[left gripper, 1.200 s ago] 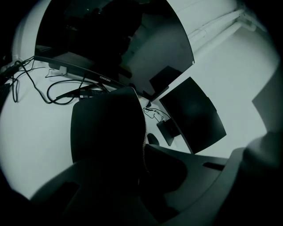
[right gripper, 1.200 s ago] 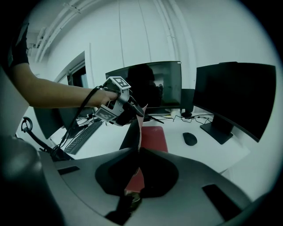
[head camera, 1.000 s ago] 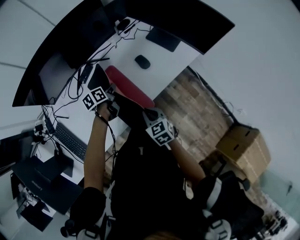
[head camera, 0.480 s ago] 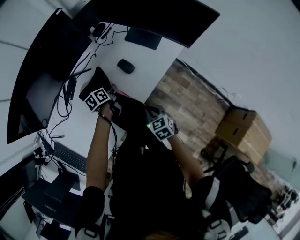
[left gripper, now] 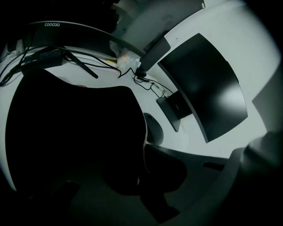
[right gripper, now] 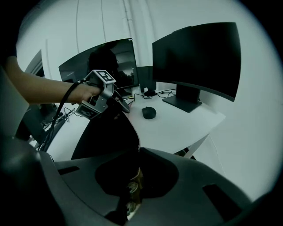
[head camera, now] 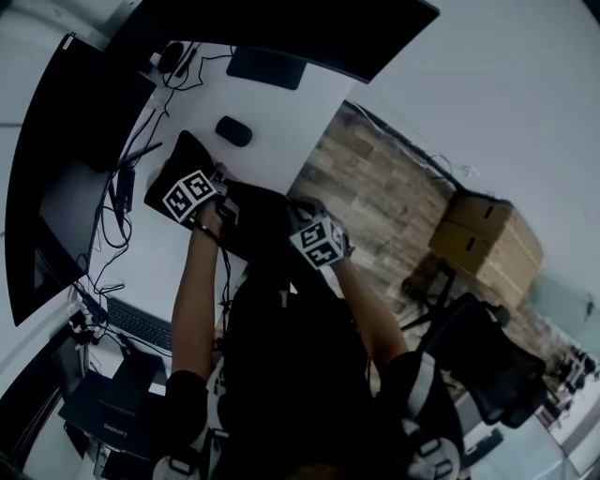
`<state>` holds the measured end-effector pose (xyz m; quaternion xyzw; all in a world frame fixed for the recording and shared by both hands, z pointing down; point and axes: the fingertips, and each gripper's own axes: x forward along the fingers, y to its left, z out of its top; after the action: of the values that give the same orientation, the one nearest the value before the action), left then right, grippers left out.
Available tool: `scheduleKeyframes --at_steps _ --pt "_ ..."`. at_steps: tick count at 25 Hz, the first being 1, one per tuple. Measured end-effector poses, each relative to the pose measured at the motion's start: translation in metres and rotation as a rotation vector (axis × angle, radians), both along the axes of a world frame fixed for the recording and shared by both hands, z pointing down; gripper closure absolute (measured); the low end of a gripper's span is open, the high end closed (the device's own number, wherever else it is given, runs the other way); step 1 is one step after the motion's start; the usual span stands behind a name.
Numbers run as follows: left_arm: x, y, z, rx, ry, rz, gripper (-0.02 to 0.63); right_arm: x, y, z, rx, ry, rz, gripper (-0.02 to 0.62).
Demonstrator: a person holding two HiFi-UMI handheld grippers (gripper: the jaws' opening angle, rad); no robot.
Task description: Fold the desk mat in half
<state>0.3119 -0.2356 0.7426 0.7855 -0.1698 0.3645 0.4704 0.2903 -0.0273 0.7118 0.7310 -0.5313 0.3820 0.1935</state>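
Observation:
The desk mat (head camera: 251,217) shows only its black side and lies doubled over on the white desk (head camera: 272,117). My left gripper (left gripper: 142,174) is shut on the mat's stitched edge (left gripper: 144,142), and the mat fills the left of the left gripper view. My right gripper (right gripper: 132,190) is shut on the same mat (right gripper: 106,137), pinched between its jaws. In the right gripper view the left gripper (right gripper: 101,95) holds the far end of the raised fold. From the head view both marker cubes (head camera: 191,195) (head camera: 318,241) sit over the mat near the desk's front edge.
A black mouse (head camera: 233,130) lies just beyond the mat. A monitor stand base (head camera: 265,67) and curved monitors (head camera: 281,26) line the back. Cables (head camera: 120,192) and a keyboard (head camera: 141,323) lie left. Cardboard boxes (head camera: 487,244) stand on the wooden floor at right.
The mat's red side, visible a second ago beyond the left gripper, is now covered by black. Both grippers moved the held edge further over the desk, keeping their grip.

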Motion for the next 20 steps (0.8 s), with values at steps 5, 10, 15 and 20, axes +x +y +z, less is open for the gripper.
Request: scheduleKeyframes --at_steps 5,10,15,20 --pt "0.008 0.000 0.011 0.005 -0.013 0.001 0.575 0.014 0.000 0.023 -0.027 -0.008 0.015 0.575" --pt "0.015 0.003 0.024 0.004 -0.028 0.001 0.555 0.020 0.003 0.038 -0.050 -0.027 0.040 0.575" --pt "0.021 0.003 0.036 -0.005 -0.029 0.005 0.529 0.023 0.002 0.053 -0.069 -0.036 0.051 0.575" --pt "0.027 0.007 0.034 -0.027 0.015 0.037 0.490 0.024 0.004 0.066 -0.076 -0.039 0.050 0.574"
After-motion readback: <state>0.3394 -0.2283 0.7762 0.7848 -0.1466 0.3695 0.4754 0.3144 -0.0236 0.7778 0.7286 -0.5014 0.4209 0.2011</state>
